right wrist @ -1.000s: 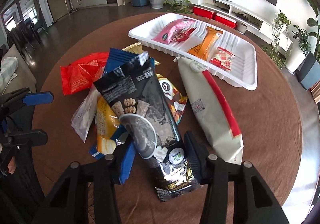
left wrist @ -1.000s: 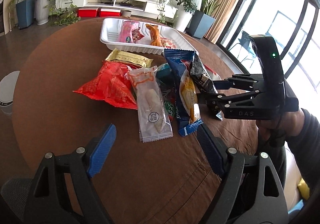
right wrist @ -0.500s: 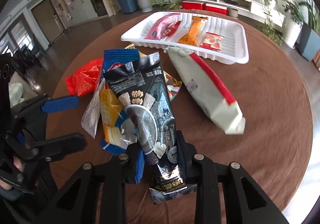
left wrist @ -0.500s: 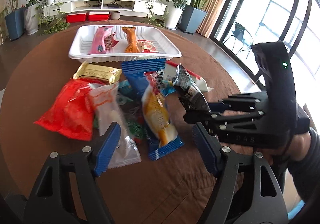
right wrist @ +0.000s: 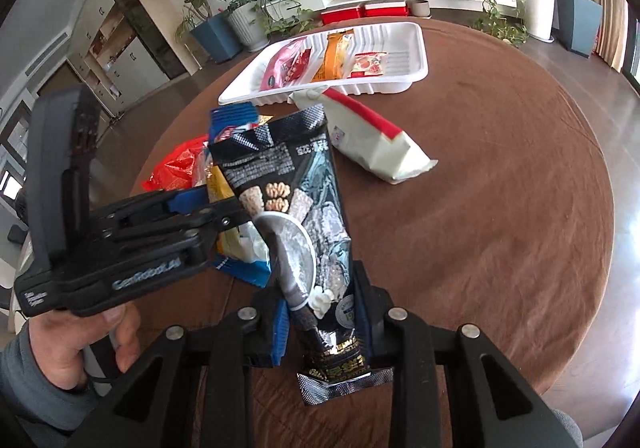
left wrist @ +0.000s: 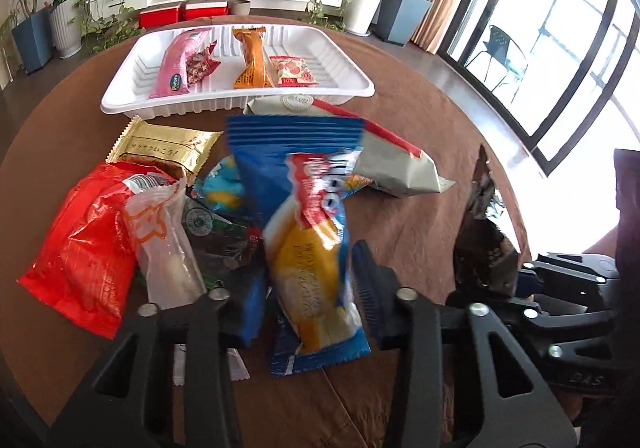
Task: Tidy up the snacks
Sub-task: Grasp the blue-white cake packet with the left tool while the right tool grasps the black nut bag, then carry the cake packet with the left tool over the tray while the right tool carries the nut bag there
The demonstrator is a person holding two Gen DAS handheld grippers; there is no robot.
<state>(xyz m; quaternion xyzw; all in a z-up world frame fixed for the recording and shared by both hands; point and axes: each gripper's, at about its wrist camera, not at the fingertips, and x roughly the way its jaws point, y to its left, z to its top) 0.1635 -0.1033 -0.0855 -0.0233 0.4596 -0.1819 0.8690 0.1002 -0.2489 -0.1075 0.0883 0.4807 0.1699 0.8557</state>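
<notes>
Snacks lie in a pile on the round brown table (left wrist: 432, 120), just in front of the long white plastic tray (left wrist: 236, 104) that they belong in. Four small packs are in the tray already: a pink one (left wrist: 176, 66), a dark red one (left wrist: 202, 62), an orange one (left wrist: 252, 60) and a little red and white one (left wrist: 292, 72).

The right gripper (right wrist: 322, 322) is pinching the bottom end of a tall black shiny bag with pictures of nuts (right wrist: 292, 204). It holds the bag by its end so the rest stands up over the pile and can be carried across to the tray.

The left gripper (left wrist: 304, 302) has its blue pads on both sides of a long blue pack with a yellow cake picture (left wrist: 308, 236). The pads look pressed against the pack (its picture is blurred, as if the pack is moving), so it is most likely being gripped and picked up too.

Other snacks wait near the front of the tray. A white bag with a red stripe (left wrist: 384, 160) lies with one end touching the tray's front wall. A gold flat pack (left wrist: 164, 148) sits close to the tray's front left corner. Farther from the tray are a crinkly red bag (left wrist: 84, 248), a clear wrapper with something white inside (left wrist: 168, 248) and a dark green pack (left wrist: 216, 240) half hidden under the others.

Both held packs probably go into the bare right part of the tray next.
</notes>
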